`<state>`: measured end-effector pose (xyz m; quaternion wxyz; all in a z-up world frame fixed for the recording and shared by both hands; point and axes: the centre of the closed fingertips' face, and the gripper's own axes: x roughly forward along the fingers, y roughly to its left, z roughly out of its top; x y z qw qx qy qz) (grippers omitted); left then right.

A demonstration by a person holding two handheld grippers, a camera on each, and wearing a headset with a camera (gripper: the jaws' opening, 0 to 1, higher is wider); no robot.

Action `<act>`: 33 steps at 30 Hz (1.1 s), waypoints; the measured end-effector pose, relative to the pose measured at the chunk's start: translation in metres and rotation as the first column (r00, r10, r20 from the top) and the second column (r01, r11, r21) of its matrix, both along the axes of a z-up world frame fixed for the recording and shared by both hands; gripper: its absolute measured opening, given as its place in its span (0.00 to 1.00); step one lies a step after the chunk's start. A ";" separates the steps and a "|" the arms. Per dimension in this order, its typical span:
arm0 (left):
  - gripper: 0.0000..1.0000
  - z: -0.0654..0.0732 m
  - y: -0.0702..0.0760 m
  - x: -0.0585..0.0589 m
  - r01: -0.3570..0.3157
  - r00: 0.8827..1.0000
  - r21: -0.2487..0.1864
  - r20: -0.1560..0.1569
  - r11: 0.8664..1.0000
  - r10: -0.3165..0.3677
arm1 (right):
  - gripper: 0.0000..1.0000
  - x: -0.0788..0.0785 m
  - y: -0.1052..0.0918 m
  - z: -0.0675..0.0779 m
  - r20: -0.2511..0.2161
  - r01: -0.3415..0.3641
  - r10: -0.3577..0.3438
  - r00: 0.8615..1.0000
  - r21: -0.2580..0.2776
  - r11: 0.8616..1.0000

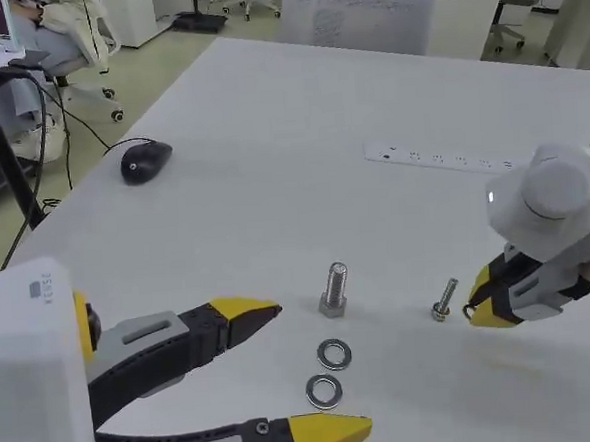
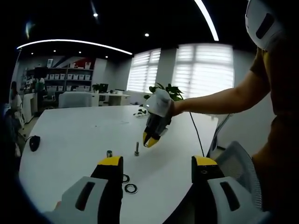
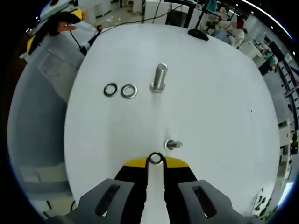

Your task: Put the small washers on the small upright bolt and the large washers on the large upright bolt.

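Pinching a small metal ring washer [image 3: 155,158] by its rim between yellow tips, the right tool [image 1: 478,310] hovers just beside the small threaded steel bolt [image 1: 445,300], which stands head-down on the smooth white worktop [image 1: 273,182]. Risks, as judged: the thin washer, held only at the edge, could twist or slip free. A tip brushing the slim bolt would likely topple it, given the narrow head and slick surface. An off-centre bore would snag on the threads. The left tool [image 1: 309,372] has its jaws spread wide and empty, around two large flat steel washers [image 1: 334,354] that lie shiny and flat just in front of the large hex-headed bolt [image 1: 334,289], which is upright.
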<state>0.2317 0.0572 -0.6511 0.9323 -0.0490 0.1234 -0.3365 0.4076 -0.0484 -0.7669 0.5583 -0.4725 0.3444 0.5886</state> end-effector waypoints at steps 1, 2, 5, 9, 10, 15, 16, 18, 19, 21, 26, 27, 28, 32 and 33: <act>0.58 0.000 0.000 0.000 0.000 1.000 -0.001 0.001 1.000 0.000 | 0.12 0.002 0.000 0.002 0.006 0.001 -0.001 1.000 0.002 1.000; 0.58 0.000 0.000 0.000 0.001 1.000 -0.002 0.001 1.000 -0.001 | 0.12 0.004 0.000 0.004 0.009 0.001 -0.001 1.000 0.002 1.000; 0.58 -0.001 0.000 0.001 0.003 1.000 0.000 -0.002 1.000 -0.003 | 0.12 0.010 0.001 0.010 0.024 0.003 -0.003 1.000 0.005 1.000; 0.58 -0.001 0.000 0.002 0.004 1.000 -0.004 -0.001 1.000 -0.004 | 0.12 0.016 0.006 0.014 0.036 -0.003 0.003 0.999 0.006 1.000; 0.58 -0.001 0.000 0.002 0.004 1.000 -0.003 -0.001 1.000 -0.004 | 0.12 0.017 0.007 0.015 0.035 -0.004 0.004 0.999 0.007 1.000; 0.58 -0.002 0.001 0.003 0.003 1.000 -0.002 -0.004 1.000 -0.003 | 0.12 0.020 0.015 0.015 0.038 -0.020 0.020 0.999 0.001 1.000; 0.58 -0.002 0.001 0.003 0.002 1.000 0.000 -0.004 1.000 -0.002 | 0.12 0.020 0.016 0.014 0.037 -0.024 0.024 0.999 -0.002 1.000; 0.58 -0.002 0.002 0.003 0.001 1.000 -0.002 -0.005 1.000 -0.001 | 0.12 0.021 0.018 0.013 0.039 -0.032 0.032 0.999 -0.006 0.999; 0.58 -0.002 0.002 0.003 0.001 1.000 -0.002 -0.004 1.000 -0.001 | 0.12 0.021 0.019 0.013 0.037 -0.034 0.034 0.999 -0.006 0.999; 0.58 -0.002 0.002 0.003 0.000 1.000 -0.001 -0.006 1.000 0.000 | 0.12 0.022 0.021 0.013 0.033 -0.036 0.036 0.999 -0.007 0.999; 0.58 -0.002 0.004 0.003 -0.005 1.000 -0.002 -0.006 1.000 0.005 | 0.12 0.021 0.020 0.009 0.026 -0.047 0.048 0.999 -0.027 0.999; 0.58 -0.002 0.004 0.004 -0.006 1.000 -0.003 -0.006 1.000 0.006 | 0.12 0.021 0.020 0.008 0.023 -0.048 0.049 0.999 -0.026 0.998; 0.58 -0.002 0.005 0.004 -0.007 1.000 -0.002 -0.006 1.000 0.007 | 0.12 0.021 0.020 0.007 0.024 -0.048 0.049 0.999 -0.029 0.998; 0.58 -0.003 0.005 0.004 -0.008 1.000 -0.001 -0.010 1.000 0.008 | 0.12 0.022 0.020 0.004 0.019 -0.050 0.051 0.999 -0.035 0.998; 0.58 -0.003 0.005 0.004 -0.009 1.000 -0.002 -0.008 1.000 0.008 | 0.12 0.022 0.020 0.003 0.017 -0.052 0.053 0.998 -0.038 0.998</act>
